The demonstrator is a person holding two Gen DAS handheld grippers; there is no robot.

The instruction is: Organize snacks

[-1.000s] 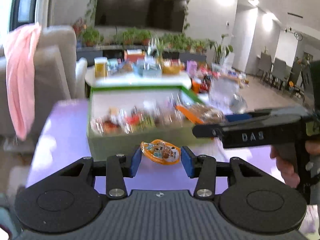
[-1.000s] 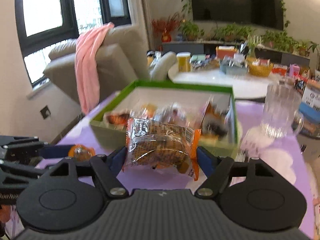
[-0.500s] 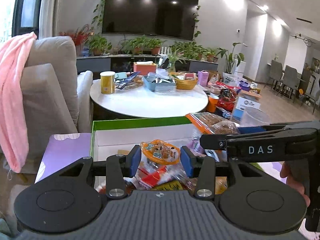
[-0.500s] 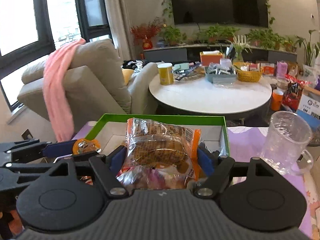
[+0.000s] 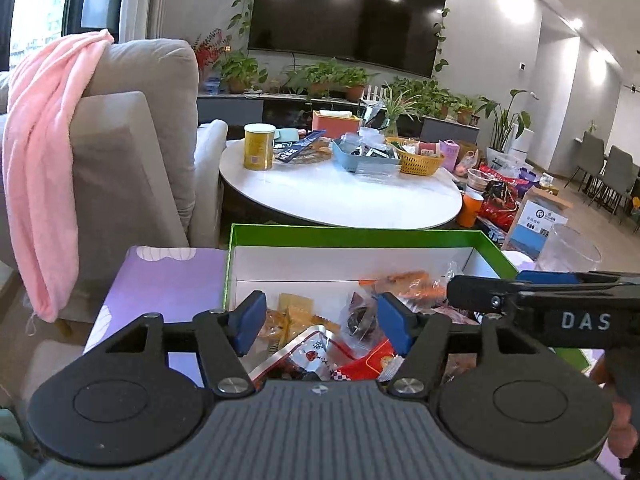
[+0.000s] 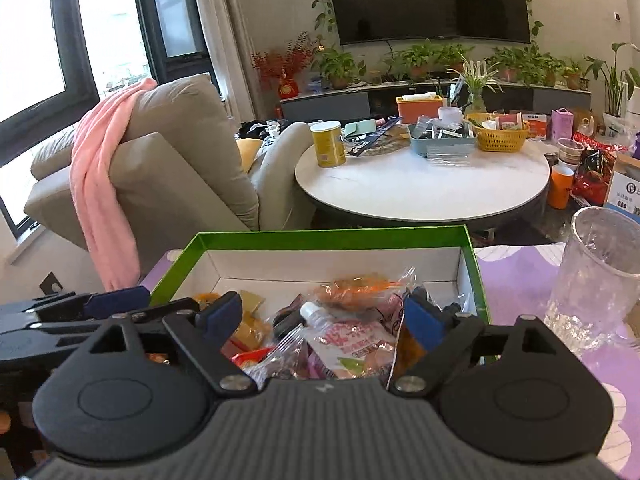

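A green-rimmed white box (image 5: 360, 236) (image 6: 320, 236) holds several wrapped snacks. My left gripper (image 5: 320, 320) hangs over its near left part. Its jaws are opening and no snack sits between the blue pads. In the right wrist view the left gripper (image 6: 168, 300) comes in from the left, with a small orange snack (image 6: 204, 298) by its tip. My right gripper (image 6: 322, 318) is open over the box's near right part. The orange cookie packet (image 6: 360, 288) (image 5: 404, 282) lies in the box beyond its pads. The right gripper (image 5: 480, 284) shows side-on in the left wrist view.
The box stands on a purple tablecloth (image 5: 160, 280). A clear glass mug (image 6: 592, 280) stands just right of the box. Behind are a round white table (image 5: 340, 196) with a yellow can and baskets, and a grey armchair (image 5: 132, 152) draped with pink cloth.
Both grippers moved forward over the box. The left let go of the small orange snack and its jaws spread. The cookie packet left the right gripper's jaws and lies in the box.
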